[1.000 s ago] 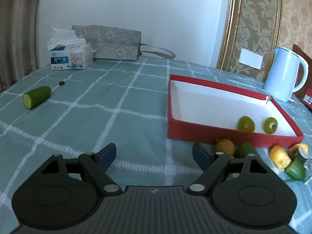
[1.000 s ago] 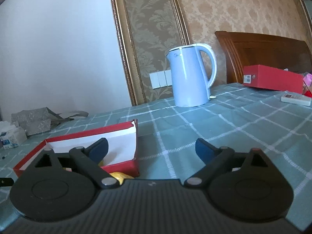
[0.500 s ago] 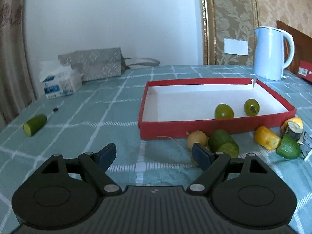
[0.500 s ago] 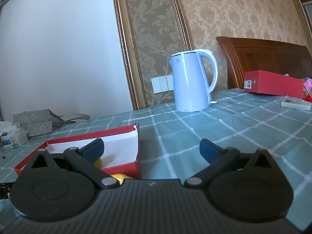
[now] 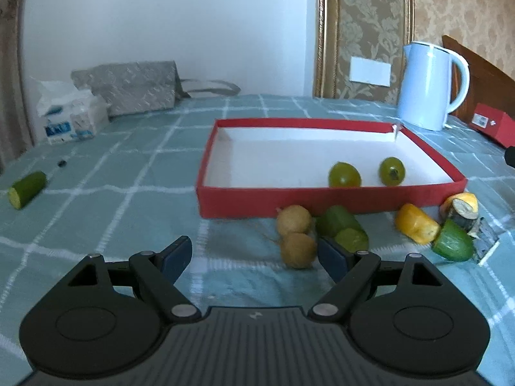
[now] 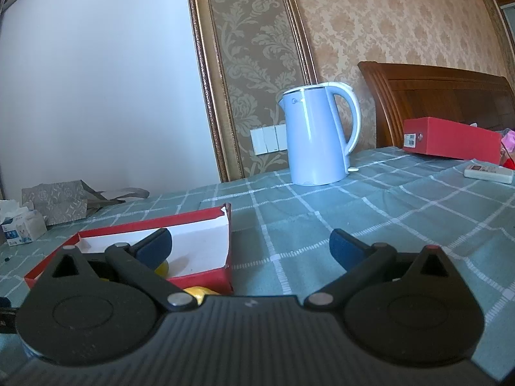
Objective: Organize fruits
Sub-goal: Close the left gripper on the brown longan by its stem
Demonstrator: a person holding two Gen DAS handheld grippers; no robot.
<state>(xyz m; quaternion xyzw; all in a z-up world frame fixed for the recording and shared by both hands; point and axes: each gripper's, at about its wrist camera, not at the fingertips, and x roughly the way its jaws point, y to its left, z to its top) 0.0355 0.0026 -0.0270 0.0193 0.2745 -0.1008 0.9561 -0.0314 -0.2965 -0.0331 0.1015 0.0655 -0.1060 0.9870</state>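
Observation:
A red box with a white floor holds two green fruits. In front of it lie two tan round fruits, a cucumber piece, a yellow piece, another green piece and a banana piece. A lone cucumber piece lies far left. My left gripper is open and empty, just before the tan fruits. My right gripper is open and empty beside the box's right corner; a yellow piece shows below it.
A pale blue kettle stands behind the box. A tissue box and grey bag sit at the back left. A red carton and a remote lie at the far right. A small black ring lies left.
My left gripper has swung right and drawn nearer the fruits in front of the box. My right gripper has tilted up slightly and shifted a little; both stay open.

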